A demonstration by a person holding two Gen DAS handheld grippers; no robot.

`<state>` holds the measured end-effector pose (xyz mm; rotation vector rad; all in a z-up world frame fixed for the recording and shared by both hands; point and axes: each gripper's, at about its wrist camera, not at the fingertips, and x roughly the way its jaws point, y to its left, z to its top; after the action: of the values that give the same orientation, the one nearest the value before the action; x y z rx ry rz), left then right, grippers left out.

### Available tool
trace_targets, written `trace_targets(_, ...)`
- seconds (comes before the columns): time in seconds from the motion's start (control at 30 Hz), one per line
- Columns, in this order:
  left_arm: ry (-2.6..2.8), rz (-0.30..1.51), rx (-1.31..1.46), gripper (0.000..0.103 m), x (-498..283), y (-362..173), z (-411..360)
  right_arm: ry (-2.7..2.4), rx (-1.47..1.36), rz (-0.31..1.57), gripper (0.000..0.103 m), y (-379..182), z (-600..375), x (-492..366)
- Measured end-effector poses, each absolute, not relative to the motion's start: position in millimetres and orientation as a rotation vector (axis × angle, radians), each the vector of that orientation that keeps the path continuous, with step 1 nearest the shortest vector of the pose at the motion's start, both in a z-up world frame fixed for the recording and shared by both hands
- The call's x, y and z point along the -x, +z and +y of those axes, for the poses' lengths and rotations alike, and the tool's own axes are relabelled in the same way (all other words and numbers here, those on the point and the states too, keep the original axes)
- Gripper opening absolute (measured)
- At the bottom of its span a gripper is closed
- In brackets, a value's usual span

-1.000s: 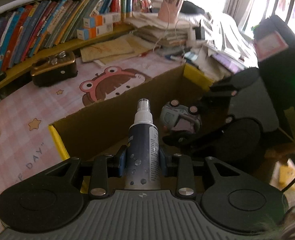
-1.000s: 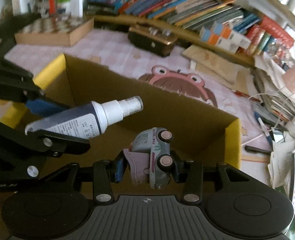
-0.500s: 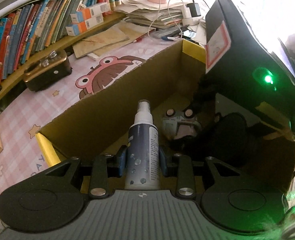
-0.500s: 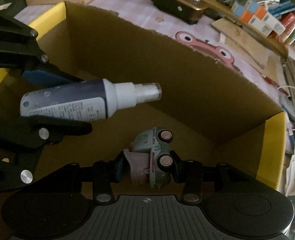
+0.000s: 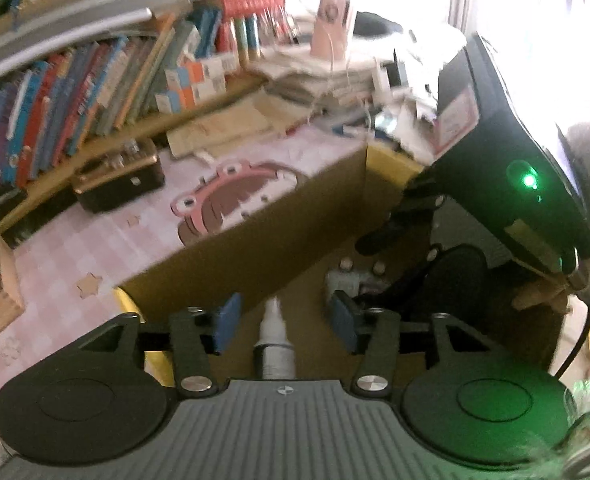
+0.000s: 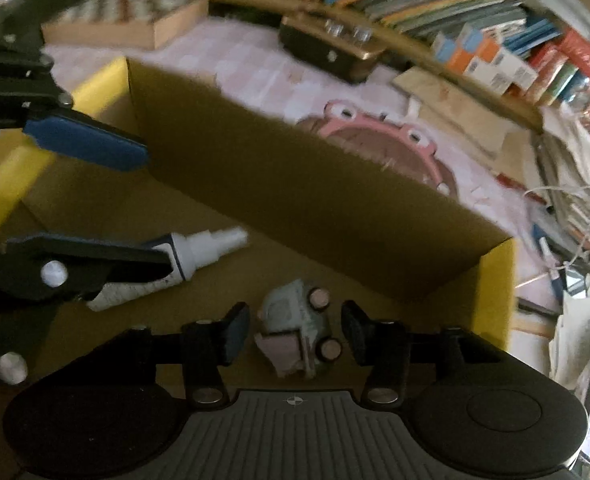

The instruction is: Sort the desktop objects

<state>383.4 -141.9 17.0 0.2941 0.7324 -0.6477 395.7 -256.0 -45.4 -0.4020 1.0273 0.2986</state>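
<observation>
A cardboard box (image 6: pixel 335 200) with yellow flaps stands on the pink desk. Inside it lie a dark spray bottle with a white nozzle (image 6: pixel 199 246) and a grey-green toy car (image 6: pixel 299 328). My left gripper (image 5: pixel 281 320) is open just above the box, the bottle's white nozzle (image 5: pixel 273 344) lying free below between its blue pads. My right gripper (image 6: pixel 295 328) is open, its fingers either side of the car without touching it. The left gripper's blue pad (image 6: pixel 87 140) shows in the right wrist view. The right gripper's body (image 5: pixel 511 184) fills the right of the left wrist view.
A shelf of books (image 5: pixel 75 92) runs along the back. A dark brown case (image 5: pixel 119 176) and a wooden chessboard box (image 6: pixel 127 16) stand on the desk beyond the box. Stacked papers and cables (image 5: pixel 335 72) crowd the far right. A frog picture (image 6: pixel 379 140) marks the desk mat.
Both grippers opened. The spray bottle and the toy car dropped onto the box floor. Both grippers have lifted back a little, with motion blur.
</observation>
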Motion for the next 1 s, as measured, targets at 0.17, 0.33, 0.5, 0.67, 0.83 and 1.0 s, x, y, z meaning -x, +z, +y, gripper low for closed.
trace_targets(0.17, -0.626, 0.636, -0.233, 0.066, -362.1, 41.2, -124.6, 0.280, 0.345, 0.927, 0.054, -16.6, -259.1, -381.3)
trace_targets(0.33, -0.601, 0.565, -0.178, 0.070, -344.3, 60.0, -106.7, 0.250, 0.281, 0.812, 0.054, 10.4, -260.3, -355.8)
trace_targets(0.5, -0.582, 0.495, -0.144, 0.082, -319.6, 74.3, -92.0, 0.202, 0.225, 0.733, 0.054, 25.5, -263.3, -333.6)
trace_targets(0.67, -0.542, 0.441, -0.121, 0.091, -287.6, 80.9, -78.4, 0.115, 0.145, 0.642, 0.054, 41.5, -270.3, -305.2)
trace_targets(0.83, -0.487, 0.389, -0.088, 0.093, -255.5, 83.6, -64.2, 0.014, 0.044, 0.536, 0.060, 52.6, -275.0, -264.9)
trace_targets(1.0, -0.447, 0.369, -0.055, 0.094, -231.3, 84.0, -51.8, -0.042, -0.022, 0.490, 0.060, 55.8, -276.5, -230.8)
